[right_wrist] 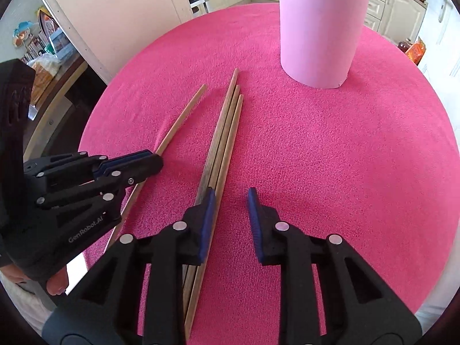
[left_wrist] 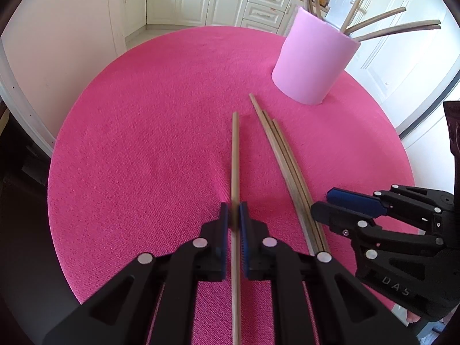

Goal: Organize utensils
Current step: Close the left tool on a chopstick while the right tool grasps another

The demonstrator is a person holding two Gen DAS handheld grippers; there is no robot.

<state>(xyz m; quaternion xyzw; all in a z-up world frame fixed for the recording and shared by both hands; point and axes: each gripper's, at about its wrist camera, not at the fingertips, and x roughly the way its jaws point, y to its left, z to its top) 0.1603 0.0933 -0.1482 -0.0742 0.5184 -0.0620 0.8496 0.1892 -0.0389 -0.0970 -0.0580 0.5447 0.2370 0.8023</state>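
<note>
My left gripper [left_wrist: 234,211] is shut on a single wooden chopstick [left_wrist: 235,155] that lies along the pink table mat [left_wrist: 129,158]; it also shows in the right wrist view [right_wrist: 156,159], with that chopstick [right_wrist: 187,115] sticking out past it. Three more chopsticks [left_wrist: 281,152] lie side by side to its right, seen too in the right wrist view [right_wrist: 227,132]. My right gripper [right_wrist: 231,198] is open, its left finger over these three. A pink cylinder holder [left_wrist: 313,57] [right_wrist: 319,31] with several chopsticks in it stands at the far right.
The round table's edge runs close behind the holder and along the left. White kitchen cabinets [left_wrist: 201,0] stand behind. A shelf with clutter [right_wrist: 43,51] is at the left in the right wrist view.
</note>
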